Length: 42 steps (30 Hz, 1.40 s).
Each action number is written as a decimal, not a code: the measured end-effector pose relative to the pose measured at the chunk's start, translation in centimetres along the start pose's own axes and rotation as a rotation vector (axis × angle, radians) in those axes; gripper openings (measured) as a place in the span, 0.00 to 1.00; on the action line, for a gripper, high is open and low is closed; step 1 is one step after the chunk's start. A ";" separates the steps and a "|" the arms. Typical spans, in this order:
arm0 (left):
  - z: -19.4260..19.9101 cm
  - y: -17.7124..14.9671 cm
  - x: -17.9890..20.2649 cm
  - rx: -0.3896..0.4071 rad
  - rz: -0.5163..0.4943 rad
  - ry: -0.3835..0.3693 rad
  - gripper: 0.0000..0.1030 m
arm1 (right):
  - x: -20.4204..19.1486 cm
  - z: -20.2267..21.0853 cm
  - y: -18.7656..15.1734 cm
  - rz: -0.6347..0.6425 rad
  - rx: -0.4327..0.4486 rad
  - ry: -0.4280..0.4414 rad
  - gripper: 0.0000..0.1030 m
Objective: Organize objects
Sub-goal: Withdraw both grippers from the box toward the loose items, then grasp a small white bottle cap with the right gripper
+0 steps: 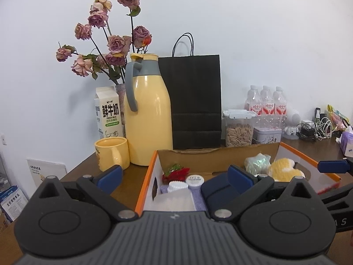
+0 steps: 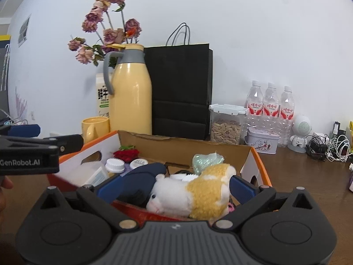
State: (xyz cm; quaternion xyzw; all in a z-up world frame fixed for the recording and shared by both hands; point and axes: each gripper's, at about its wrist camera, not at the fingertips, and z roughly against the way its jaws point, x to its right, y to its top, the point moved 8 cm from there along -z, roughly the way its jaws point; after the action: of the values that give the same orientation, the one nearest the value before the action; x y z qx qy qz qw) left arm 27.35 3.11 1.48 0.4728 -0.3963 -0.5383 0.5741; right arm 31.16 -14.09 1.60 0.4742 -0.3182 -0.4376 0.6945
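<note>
Right gripper (image 2: 175, 187): blue fingers spread wide, sitting either side of the plush hamster (image 2: 192, 194), which is lying in the cardboard box (image 2: 183, 146); pad contact unclear. Left gripper (image 1: 175, 176): fingers also standing wide apart, gripping nothing, hovering over the box's left end above a white-capped bottle (image 1: 176, 186). A red strawberry toy (image 1: 176, 172) and a navy pouch (image 1: 217, 191) are resting inside too. Beyond the box, a yellow mug (image 1: 112, 153), yellow thermos (image 1: 147, 110) and black paper bag (image 1: 194, 101) are standing on the wooden table (image 2: 308, 176).
</note>
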 end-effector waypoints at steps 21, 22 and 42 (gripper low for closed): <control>2.9 -5.9 -2.3 -0.132 0.033 0.022 1.00 | -4.2 0.7 -5.1 0.045 -0.164 0.147 0.44; 2.9 -5.9 -2.4 -0.130 0.038 0.024 1.00 | -4.3 0.6 -5.2 0.036 -0.170 0.155 0.44; 3.4 -6.0 -2.6 -0.114 0.039 0.058 1.00 | -6.0 0.0 -5.5 0.003 -0.213 0.236 0.27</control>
State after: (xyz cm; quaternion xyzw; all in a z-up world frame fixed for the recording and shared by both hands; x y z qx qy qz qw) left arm 22.35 5.43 -3.40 0.4471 -0.3573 -0.5346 0.6218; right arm 27.02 -9.56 -3.75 0.4456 -0.1868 -0.4089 0.7742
